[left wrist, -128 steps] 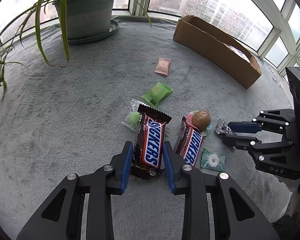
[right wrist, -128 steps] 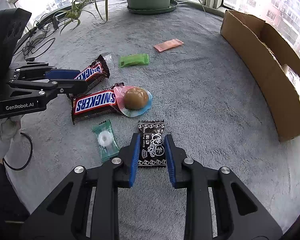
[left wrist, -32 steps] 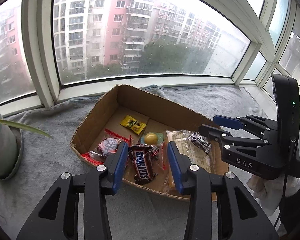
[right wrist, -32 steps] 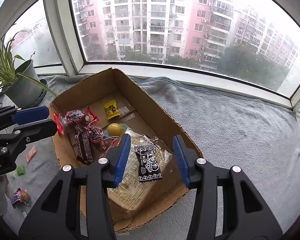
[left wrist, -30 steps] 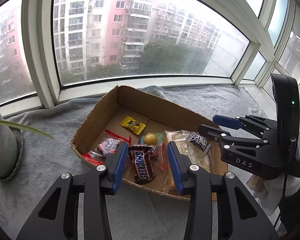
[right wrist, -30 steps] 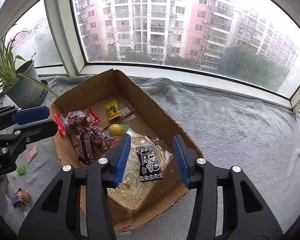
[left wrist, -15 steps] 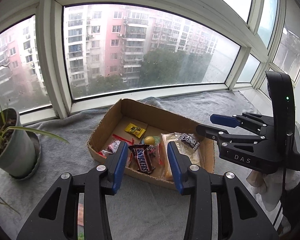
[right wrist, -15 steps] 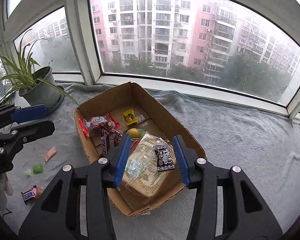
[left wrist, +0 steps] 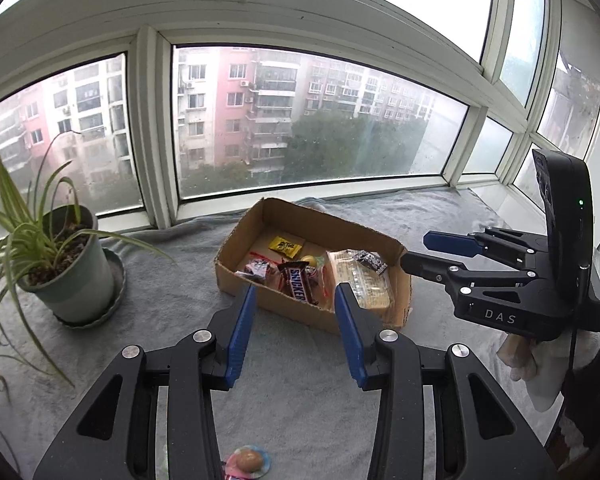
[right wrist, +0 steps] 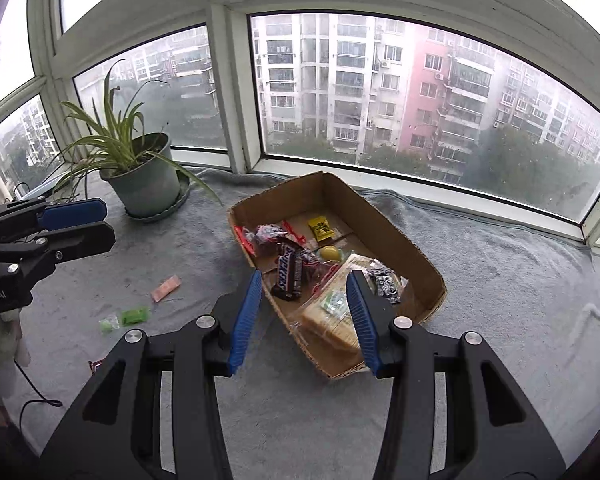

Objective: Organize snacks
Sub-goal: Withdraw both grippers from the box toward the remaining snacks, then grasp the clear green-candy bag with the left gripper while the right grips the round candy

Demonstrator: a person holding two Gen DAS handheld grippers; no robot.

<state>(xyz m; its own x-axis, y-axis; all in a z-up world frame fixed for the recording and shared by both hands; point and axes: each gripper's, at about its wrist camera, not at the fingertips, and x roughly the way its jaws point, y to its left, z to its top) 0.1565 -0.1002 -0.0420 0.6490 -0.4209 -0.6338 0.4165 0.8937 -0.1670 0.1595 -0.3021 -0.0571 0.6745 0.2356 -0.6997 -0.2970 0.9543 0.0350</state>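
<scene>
Both tongs wide — box (left wrist: 315, 216) rim ahead.

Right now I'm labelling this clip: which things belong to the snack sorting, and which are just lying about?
Part of the job:
cardboard box
Snickers bar
black sachet
pink packet
green sweets
left tongs
right tongs

Just lying about:
potted plant
black cable

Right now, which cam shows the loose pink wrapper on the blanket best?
Right wrist. The pink wrapper lies in plain sight on the grey blanket, between the plant pot and the cardboard box. The left wrist view does not show it at all.
</scene>
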